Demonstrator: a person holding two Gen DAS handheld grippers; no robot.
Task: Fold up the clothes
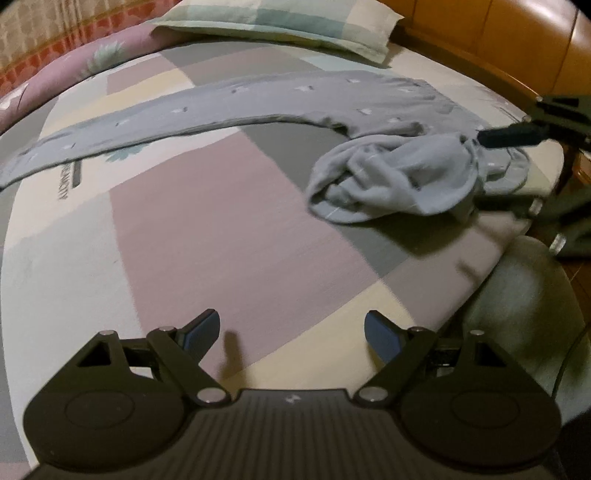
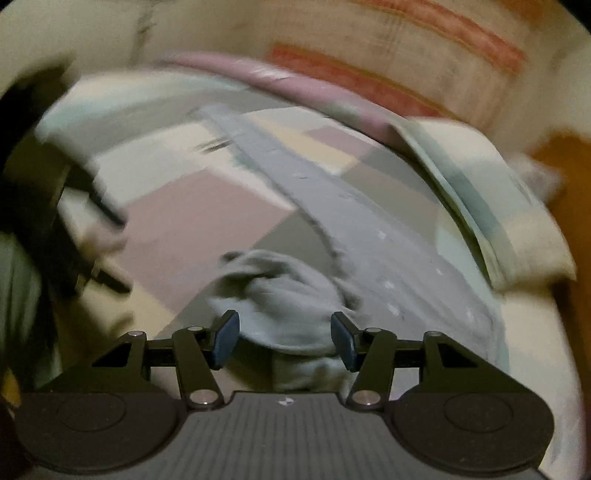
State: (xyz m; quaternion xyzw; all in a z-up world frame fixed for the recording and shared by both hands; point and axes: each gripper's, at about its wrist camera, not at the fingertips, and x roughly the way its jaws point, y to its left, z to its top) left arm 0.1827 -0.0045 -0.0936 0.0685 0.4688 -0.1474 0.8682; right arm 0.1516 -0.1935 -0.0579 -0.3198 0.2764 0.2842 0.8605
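Grey trousers with small white marks lie on the bed [image 1: 221, 229]. One leg [image 1: 258, 99] stretches flat to the far left; the other is bunched in a heap [image 1: 388, 177] at the right. My left gripper [image 1: 291, 328] hovers open over bare sheet near the front edge, far from the cloth. My right gripper [image 2: 284, 325] is open, with the bunched heap [image 2: 280, 291] lying between and under its blue pads [image 2: 225, 339]. In the left wrist view its dark finger [image 1: 509, 136] touches the heap's right end. The right wrist view is motion-blurred.
A checked pillow [image 1: 280, 26] lies at the head of the bed, with a wooden headboard [image 1: 498, 44] behind it. A pink quilt [image 1: 74, 70] runs along the far side. The bed's edge drops off at the right, where something grey [image 1: 528, 295] stands.
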